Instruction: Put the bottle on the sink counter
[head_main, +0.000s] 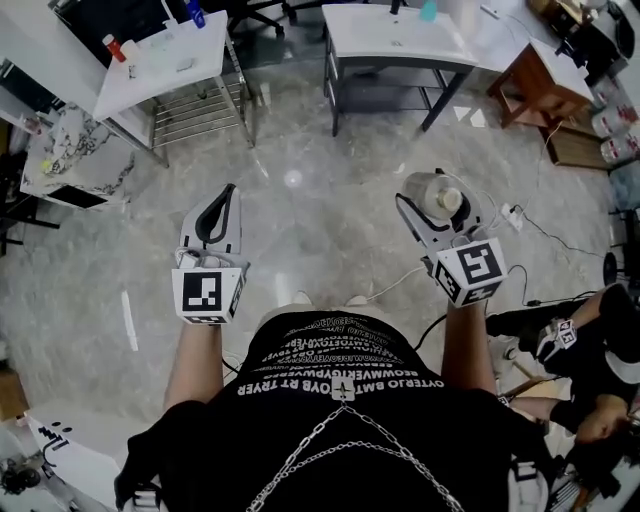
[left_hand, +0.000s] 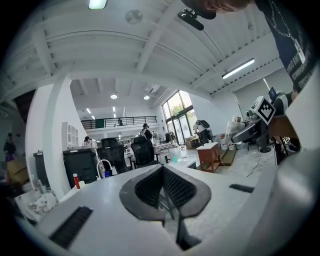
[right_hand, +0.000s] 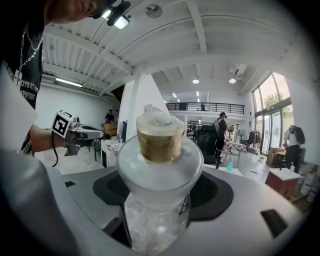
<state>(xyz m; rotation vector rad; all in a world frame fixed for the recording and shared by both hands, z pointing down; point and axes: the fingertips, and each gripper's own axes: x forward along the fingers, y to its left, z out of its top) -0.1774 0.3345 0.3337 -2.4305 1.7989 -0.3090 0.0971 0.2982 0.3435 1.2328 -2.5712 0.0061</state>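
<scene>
As a person (head_main: 340, 400) stands, both tools point ahead.
Right gripper (right_hand: 159, 165) grasps a corked bottle (right_hand: 160, 145); left gripper (left_hand: 163, 169) fingers are clenched.

Pale grey marbled floor (head_main: 300, 150) with glare spot, white table (head_main: 165, 60) over wire rack (head_main: 195, 115) upper left, brown wooden side table (head_main: 540, 85) upper right, white beamed ceiling (right_hand: 165, 40), strip light (left_hand: 238, 68), tall windows (right_hand: 272, 102), railed mezzanine (right_hand: 200, 106), black office chairs (left_hand: 142, 150), white cable (head_main: 393, 285) on floor
</scene>
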